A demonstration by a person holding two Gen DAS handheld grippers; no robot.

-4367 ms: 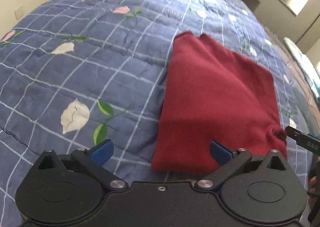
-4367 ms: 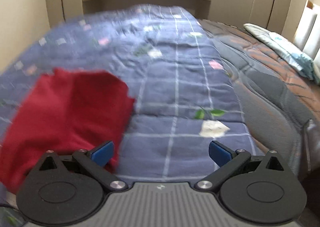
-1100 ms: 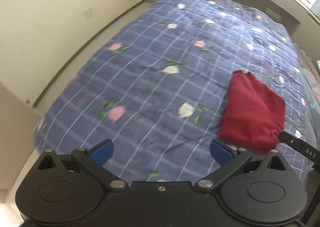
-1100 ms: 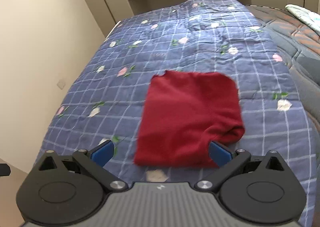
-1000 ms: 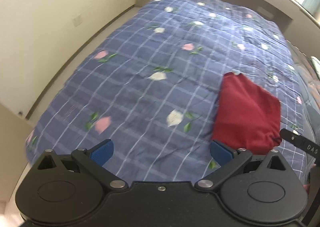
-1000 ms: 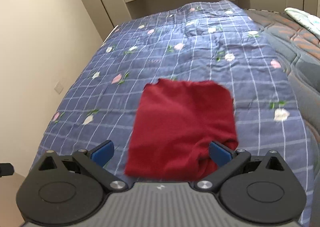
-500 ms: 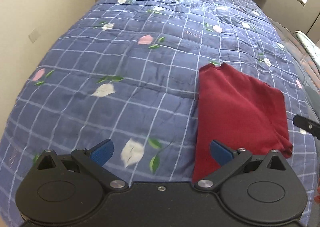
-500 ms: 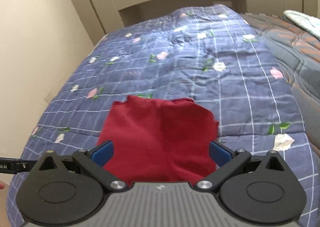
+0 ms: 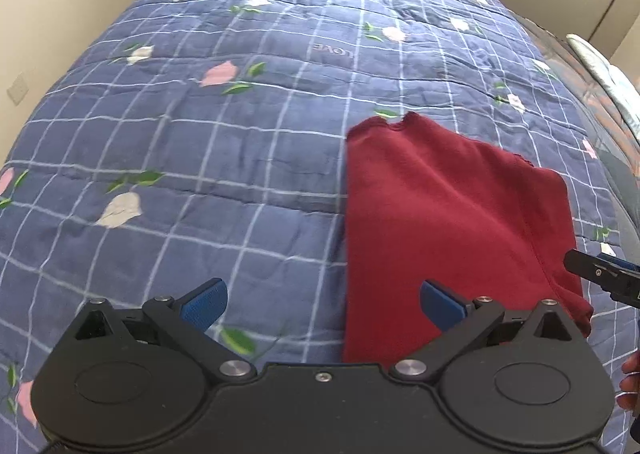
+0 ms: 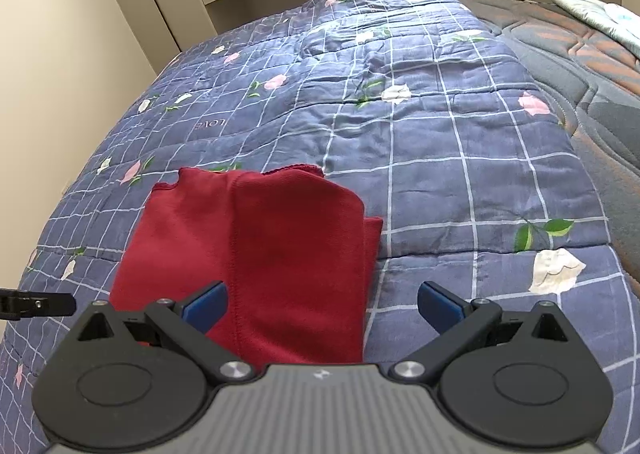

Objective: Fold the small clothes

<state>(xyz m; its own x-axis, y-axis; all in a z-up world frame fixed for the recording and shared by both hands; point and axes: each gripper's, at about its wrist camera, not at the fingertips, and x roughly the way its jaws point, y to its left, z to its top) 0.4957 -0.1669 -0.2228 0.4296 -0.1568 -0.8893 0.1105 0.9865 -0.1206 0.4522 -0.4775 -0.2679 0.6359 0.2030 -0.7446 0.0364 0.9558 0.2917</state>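
Hovering over folded garment (image 10: 280, 254) on quilt (image 9: 240, 154), both grippers (image 9: 322, 300) (image 10: 322, 304) agape, empty; lining up near-edge grab for next fold

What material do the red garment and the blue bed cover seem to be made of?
The red garment looks like a soft, matte knit, perhaps cotton: fine ribbing, a stitched seam and limp folded layers show. The blue bed cover looks like a padded quilted fabric with a printed grid and flowers: it puffs and creases between the lines. The exact fibres cannot be told.

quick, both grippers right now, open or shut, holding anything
Left gripper: open, holding nothing.
Right gripper: open, holding nothing; red garment lies below.
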